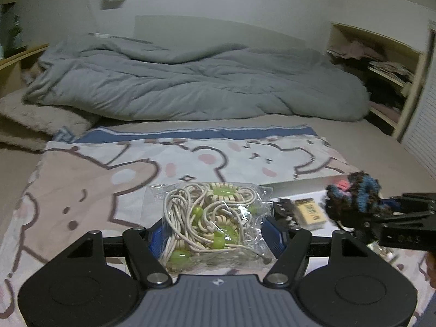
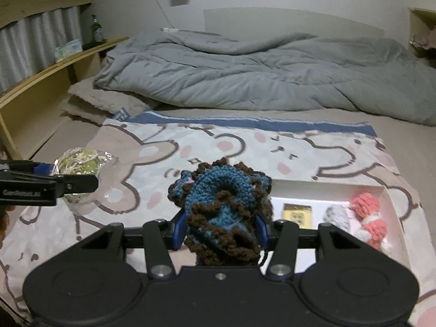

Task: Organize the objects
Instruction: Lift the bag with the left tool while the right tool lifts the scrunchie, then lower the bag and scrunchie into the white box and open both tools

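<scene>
A: Holding both loads clear of the bed. Left gripper is clamped on a clear bag of cords and green beads, blue pads pressing its two sides. Right gripper is clenched on a crocheted blue-and-brown piece, which bulges up between its fingers.

B: How will they handle?

A: Both look light, by my guess. The bag's film is crinkly and likely slick; the cords inside are loose, so it may sag or slide. A hold across the bulky middle, as now, seems safest. The crochet is soft and squashy, likely not fragile; its yarn should grip the pads well.

B: Where might they go?

A: Ahead and to the right of the right gripper sits a shallow white box, holding a small yellow card, a grey knit ball and a pink knit toy.

B: Surface and room?

A: Under both grippers, a cartoon-bear blanket spread on a beige bed. Farther ahead, a rumpled grey duvet. Wooden shelf off to the left of it, plain wall behind.
</scene>
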`<action>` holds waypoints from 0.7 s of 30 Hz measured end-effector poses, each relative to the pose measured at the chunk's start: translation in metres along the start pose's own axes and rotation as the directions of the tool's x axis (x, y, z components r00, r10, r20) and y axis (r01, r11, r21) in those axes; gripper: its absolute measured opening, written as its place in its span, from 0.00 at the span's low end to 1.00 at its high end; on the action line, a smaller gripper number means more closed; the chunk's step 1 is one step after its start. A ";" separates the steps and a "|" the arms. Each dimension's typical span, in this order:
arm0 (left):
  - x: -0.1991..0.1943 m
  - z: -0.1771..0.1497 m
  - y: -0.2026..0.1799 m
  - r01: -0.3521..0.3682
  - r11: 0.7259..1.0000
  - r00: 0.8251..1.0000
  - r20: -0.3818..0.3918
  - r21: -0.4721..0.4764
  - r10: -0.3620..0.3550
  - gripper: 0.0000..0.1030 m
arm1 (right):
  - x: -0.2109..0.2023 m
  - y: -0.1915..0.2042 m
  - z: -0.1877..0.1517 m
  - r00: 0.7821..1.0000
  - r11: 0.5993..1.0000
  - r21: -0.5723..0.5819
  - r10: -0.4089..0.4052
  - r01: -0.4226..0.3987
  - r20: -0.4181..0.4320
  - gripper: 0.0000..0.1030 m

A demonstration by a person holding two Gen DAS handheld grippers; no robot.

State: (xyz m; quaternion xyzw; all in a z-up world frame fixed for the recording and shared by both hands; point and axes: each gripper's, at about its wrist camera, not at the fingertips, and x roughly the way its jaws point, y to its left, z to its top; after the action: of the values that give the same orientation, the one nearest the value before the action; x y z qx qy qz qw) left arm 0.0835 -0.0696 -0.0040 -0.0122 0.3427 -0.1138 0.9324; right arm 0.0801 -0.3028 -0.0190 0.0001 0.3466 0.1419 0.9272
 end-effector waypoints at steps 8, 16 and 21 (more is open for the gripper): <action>0.022 -0.006 -0.042 0.115 0.993 0.992 -0.056 0.030 -0.113 0.69 | 0.001 -0.038 -0.014 0.998 0.997 0.067 -0.037 0.039 -0.042 0.49; 0.046 -0.012 -0.083 0.219 0.974 0.971 -0.108 0.054 -0.213 0.69 | 0.009 -0.071 -0.029 0.994 0.985 0.157 -0.052 0.067 -0.097 0.49; 0.057 -0.017 -0.108 0.346 0.915 0.936 -0.148 0.207 -0.320 0.69 | 0.013 -0.087 -0.037 0.991 0.978 0.190 -0.058 0.080 -0.121 0.49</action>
State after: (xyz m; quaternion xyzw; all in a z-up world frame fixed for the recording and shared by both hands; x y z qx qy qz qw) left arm 0.0922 -0.1866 -0.0423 0.0439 0.3713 -0.3106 0.8739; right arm 0.0887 -0.3864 -0.0640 0.0707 0.4113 0.0746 0.9057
